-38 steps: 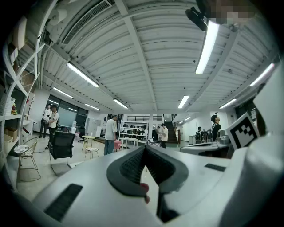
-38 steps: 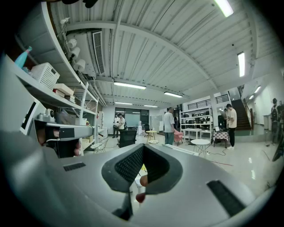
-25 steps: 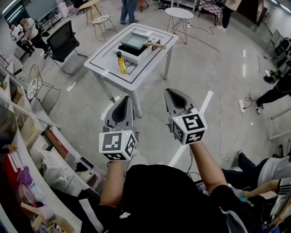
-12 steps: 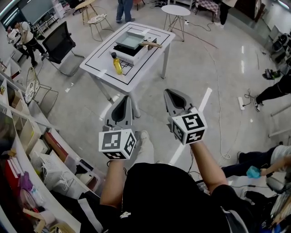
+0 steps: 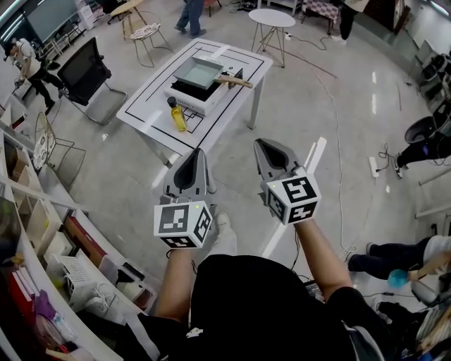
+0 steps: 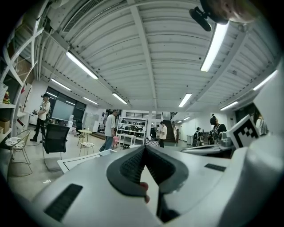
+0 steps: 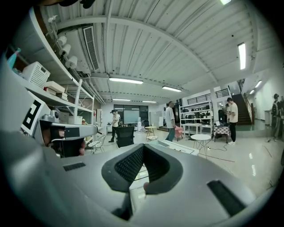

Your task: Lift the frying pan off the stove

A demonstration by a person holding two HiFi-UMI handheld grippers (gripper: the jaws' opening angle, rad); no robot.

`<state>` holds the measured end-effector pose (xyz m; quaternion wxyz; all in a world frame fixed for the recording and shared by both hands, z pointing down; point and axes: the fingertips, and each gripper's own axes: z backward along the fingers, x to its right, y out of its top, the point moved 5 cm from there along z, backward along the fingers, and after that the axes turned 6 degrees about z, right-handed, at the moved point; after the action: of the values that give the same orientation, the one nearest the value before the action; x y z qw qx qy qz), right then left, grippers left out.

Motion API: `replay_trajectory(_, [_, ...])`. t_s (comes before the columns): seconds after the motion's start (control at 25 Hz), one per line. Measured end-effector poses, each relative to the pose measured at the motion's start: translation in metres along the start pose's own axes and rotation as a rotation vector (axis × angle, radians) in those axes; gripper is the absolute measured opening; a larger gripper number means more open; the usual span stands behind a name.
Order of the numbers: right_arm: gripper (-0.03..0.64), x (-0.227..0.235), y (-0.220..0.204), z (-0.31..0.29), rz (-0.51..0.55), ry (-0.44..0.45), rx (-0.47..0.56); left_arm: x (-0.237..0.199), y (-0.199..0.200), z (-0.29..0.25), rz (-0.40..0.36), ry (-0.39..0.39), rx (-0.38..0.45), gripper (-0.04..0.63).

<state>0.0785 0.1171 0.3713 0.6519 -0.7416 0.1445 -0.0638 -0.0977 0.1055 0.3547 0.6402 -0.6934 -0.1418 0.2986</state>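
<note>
A square grey-green frying pan (image 5: 198, 70) with a wooden handle (image 5: 235, 81) sits on a black and white stove (image 5: 196, 94). The stove stands on a white table (image 5: 156, 106) far ahead of me, beside a yellow bottle (image 5: 177, 117). My left gripper (image 5: 199, 151) and right gripper (image 5: 262, 142) are held side by side at chest height, well short of the table. Both point forward, and both are shut and empty. In the left gripper view the left gripper's tips (image 6: 144, 147) meet. In the right gripper view the right gripper's tips (image 7: 143, 146) meet too, with the table's edge (image 7: 183, 147) beyond them.
Open shelving (image 5: 39, 233) runs along my left. A black office chair (image 5: 84, 70) and a wire chair (image 5: 44, 137) stand left of the table, a round white table (image 5: 275, 17) behind it. People (image 5: 190, 13) stand at the back and right. A cable (image 5: 342, 162) lies on the floor.
The table with the pan has drawn slightly nearer and shifted left in the head view. Both grippers keep the same pose, shut.
</note>
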Motion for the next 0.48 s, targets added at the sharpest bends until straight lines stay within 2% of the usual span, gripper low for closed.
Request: replay_trajectory(0.48, [0.002, 0.039, 0.021, -0.1, -0.028, 0.001, -0.023, -0.058, 0.024, -0.093, 0.015, -0.011, -0.02, 0.009])
